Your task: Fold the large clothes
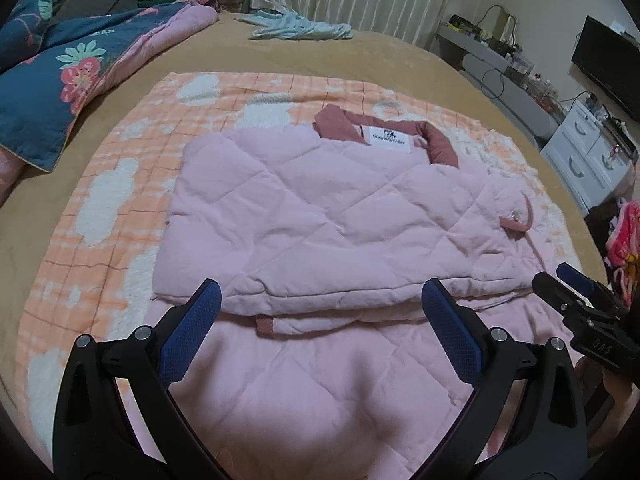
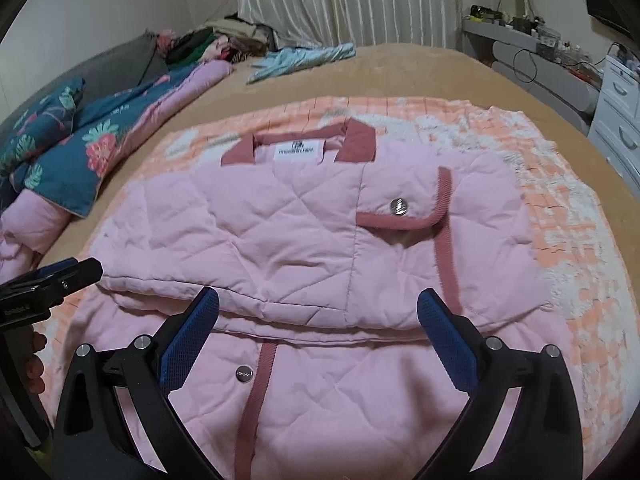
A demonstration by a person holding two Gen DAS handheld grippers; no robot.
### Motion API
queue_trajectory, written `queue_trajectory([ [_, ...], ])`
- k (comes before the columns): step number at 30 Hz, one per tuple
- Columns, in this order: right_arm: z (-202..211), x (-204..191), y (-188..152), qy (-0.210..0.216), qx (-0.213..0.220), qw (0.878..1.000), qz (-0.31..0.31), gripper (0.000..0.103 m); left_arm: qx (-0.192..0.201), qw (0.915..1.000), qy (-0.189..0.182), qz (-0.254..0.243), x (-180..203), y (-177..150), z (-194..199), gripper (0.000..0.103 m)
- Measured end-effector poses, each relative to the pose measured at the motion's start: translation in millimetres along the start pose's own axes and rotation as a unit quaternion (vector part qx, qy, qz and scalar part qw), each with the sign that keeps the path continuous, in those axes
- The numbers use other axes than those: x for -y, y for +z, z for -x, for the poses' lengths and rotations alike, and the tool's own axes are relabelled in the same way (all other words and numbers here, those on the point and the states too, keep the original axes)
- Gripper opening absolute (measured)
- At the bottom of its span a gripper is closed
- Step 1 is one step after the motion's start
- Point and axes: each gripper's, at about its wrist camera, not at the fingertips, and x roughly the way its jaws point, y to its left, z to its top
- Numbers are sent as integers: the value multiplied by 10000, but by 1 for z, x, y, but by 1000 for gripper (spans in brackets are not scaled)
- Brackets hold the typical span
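A pink quilted jacket (image 1: 320,208) with a dusty-rose collar lies on an orange checked blanket (image 1: 120,184), its sides folded in over the body. The same jacket (image 2: 312,232) shows a rose-trimmed pocket flap (image 2: 404,216) with a metal snap. My left gripper (image 1: 322,300) hovers open just above the jacket's near fold, with nothing between the fingers. My right gripper (image 2: 318,308) is also open, over the lower fold, empty. Each gripper appears at the edge of the other's view: the right gripper (image 1: 576,284) and the left gripper (image 2: 64,276).
The blanket rests on a tan bed cover (image 1: 360,56). A blue floral quilt (image 1: 60,76) is bunched at the left. A light blue garment (image 1: 296,26) lies at the far side. A desk and white drawers (image 1: 592,152) stand to the right of the bed.
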Motion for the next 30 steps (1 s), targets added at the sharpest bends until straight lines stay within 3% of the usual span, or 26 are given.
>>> queue_trajectory([
  [12,65,-7,2,64,524,9986,102,99,256,9996,-81,23,7,-7,43,94],
  [30,125,-17,-6,125,944,9951,273,99,554,9982,-185,-129,22,-19,93,94],
])
